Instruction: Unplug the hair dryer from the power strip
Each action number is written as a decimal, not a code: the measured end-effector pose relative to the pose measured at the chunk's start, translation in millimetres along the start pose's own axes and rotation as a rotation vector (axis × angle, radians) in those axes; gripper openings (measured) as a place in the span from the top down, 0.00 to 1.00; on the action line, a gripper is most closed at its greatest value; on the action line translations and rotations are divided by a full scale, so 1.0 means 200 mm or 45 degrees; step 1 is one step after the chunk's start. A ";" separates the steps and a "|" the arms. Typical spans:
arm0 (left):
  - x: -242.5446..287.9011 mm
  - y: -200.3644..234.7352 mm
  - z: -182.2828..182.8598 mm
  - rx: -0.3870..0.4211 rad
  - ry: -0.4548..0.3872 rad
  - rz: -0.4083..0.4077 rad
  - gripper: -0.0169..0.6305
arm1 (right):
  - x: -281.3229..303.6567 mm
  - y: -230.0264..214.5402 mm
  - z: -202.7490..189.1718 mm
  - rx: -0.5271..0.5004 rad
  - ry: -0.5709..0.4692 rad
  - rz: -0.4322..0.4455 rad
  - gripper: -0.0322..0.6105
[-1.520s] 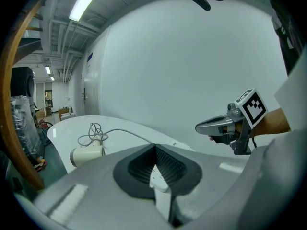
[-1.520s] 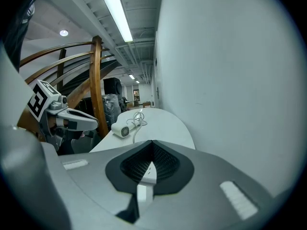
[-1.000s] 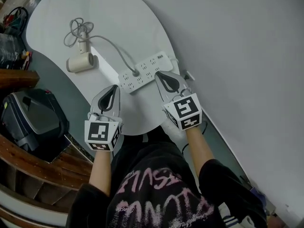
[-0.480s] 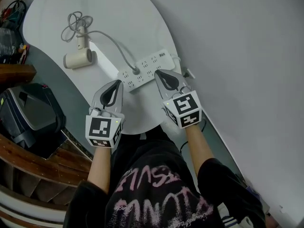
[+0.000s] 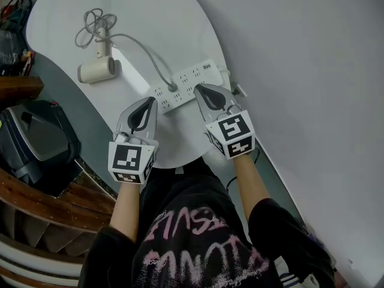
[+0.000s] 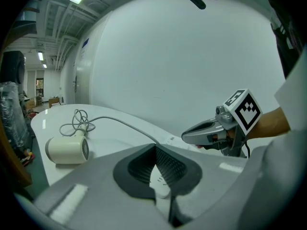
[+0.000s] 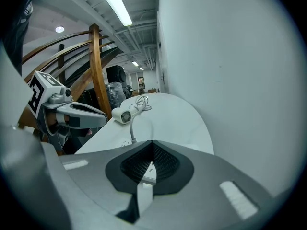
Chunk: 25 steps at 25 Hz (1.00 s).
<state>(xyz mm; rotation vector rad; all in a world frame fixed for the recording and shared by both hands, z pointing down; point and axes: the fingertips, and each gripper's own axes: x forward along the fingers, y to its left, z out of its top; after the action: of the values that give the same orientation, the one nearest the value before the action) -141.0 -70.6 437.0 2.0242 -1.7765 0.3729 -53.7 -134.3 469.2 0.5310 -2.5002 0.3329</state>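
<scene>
A cream hair dryer (image 5: 96,69) lies on the white table (image 5: 174,23), its grey cord looped behind it and running to a plug (image 5: 173,89) in the white power strip (image 5: 191,80). My right gripper (image 5: 200,90) is shut and empty, its tip over the strip's near edge, just right of the plug. My left gripper (image 5: 147,102) is also shut and empty, short of the strip's left end. The left gripper view shows the hair dryer (image 6: 67,150) ahead to the left. In the right gripper view the plug (image 7: 132,140) stands just past my shut right gripper (image 7: 152,143).
A pale wall (image 5: 300,71) runs along the table's right side. A black case (image 5: 36,143) and a wooden rail (image 5: 42,206) lie below the table's left edge. Clutter (image 5: 12,35) sits at the far left.
My right gripper has sunk a little over the power strip's near edge. The left gripper has stayed where it was. Both remain shut.
</scene>
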 end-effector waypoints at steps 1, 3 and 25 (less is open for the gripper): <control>0.00 0.00 0.00 -0.004 0.003 -0.003 0.97 | 0.01 0.00 0.00 0.004 0.009 0.000 0.94; 0.01 0.00 -0.01 -0.008 0.006 -0.010 0.97 | 0.02 -0.01 -0.02 0.016 0.039 -0.006 0.94; 0.16 0.00 -0.07 -0.026 0.053 -0.073 0.97 | 0.15 -0.02 -0.22 0.035 0.251 -0.013 0.93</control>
<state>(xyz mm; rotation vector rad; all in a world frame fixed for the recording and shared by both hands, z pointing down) -134.3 -91.7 463.6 2.0339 -1.6870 0.3747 -54.5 -132.5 521.9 0.4964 -2.3056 0.3970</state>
